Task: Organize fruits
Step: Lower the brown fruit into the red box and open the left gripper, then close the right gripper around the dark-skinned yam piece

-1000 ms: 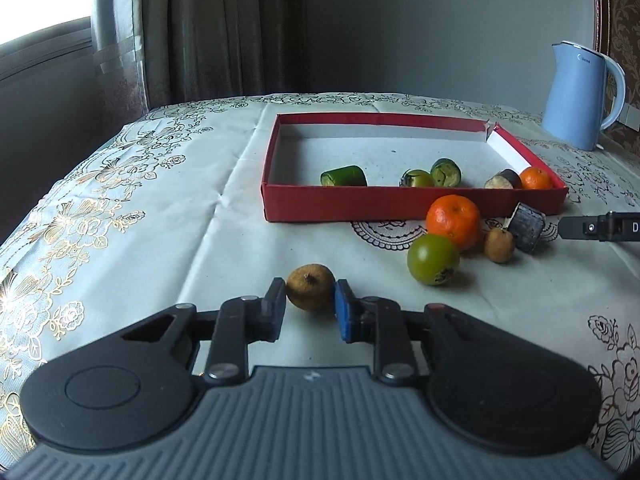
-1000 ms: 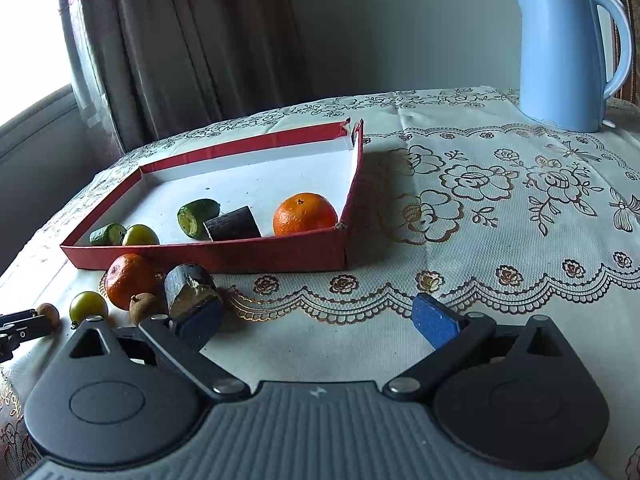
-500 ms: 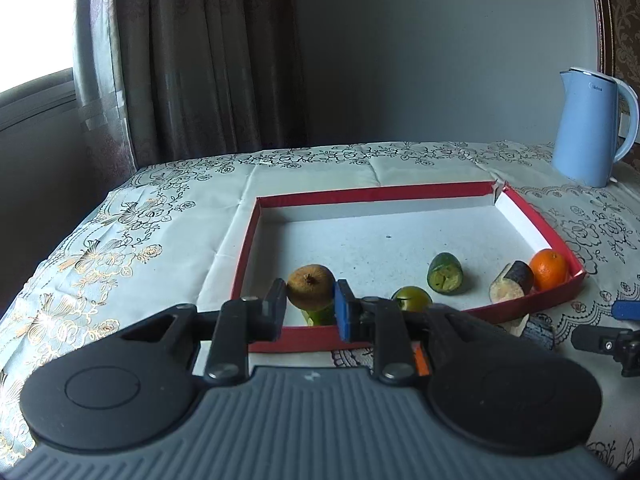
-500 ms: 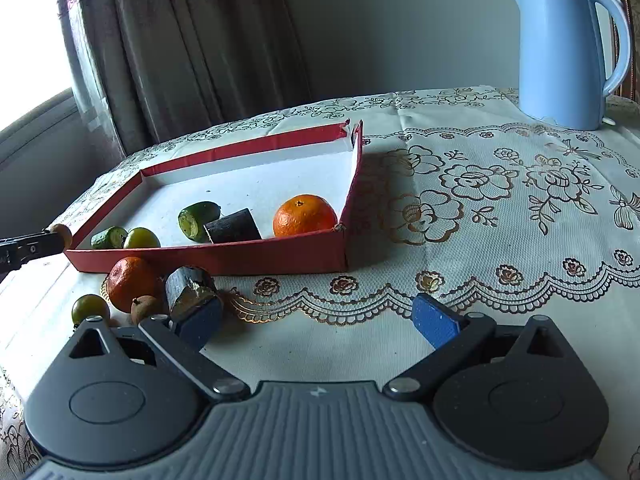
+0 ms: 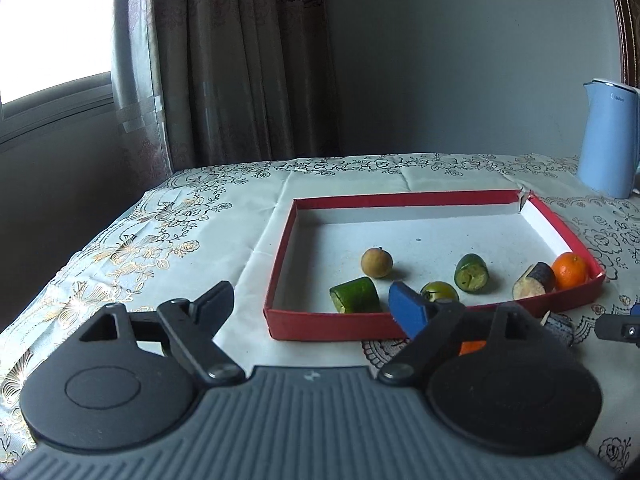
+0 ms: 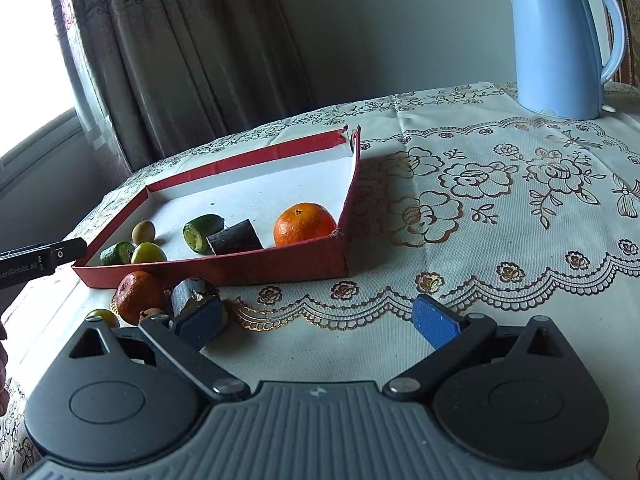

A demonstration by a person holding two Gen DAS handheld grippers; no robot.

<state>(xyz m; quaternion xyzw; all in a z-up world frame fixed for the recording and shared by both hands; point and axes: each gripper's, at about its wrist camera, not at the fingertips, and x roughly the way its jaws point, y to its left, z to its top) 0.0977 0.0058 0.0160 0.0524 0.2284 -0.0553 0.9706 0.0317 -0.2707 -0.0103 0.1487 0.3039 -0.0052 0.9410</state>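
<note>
A red tray (image 5: 332, 326) (image 6: 256, 268) with a white floor holds a small brown fruit (image 5: 376, 263) (image 6: 143, 231), green cut pieces (image 5: 355, 300), a small green fruit (image 5: 439, 291), a dark cut piece (image 5: 534, 280) and an orange (image 5: 570, 270) (image 6: 305, 223). My left gripper (image 5: 316, 302) is open and empty above the tray's near left corner. My right gripper (image 6: 320, 318) is open and empty on the cloth in front of the tray. Outside the tray lie an orange (image 6: 138, 296), a dark piece (image 6: 192, 292) and small fruits (image 6: 102, 316), beside the right gripper's left finger.
A light blue kettle (image 6: 560, 40) (image 5: 608, 140) stands at the back right of the table. A floral lace tablecloth (image 6: 500, 208) covers the table. Curtains (image 5: 240, 60) and a window are behind the table's far left edge.
My left gripper carried the brown fruit up over the tray, opened and let it go; the fruit now lies on the tray floor. The right gripper has stayed put, open.
</note>
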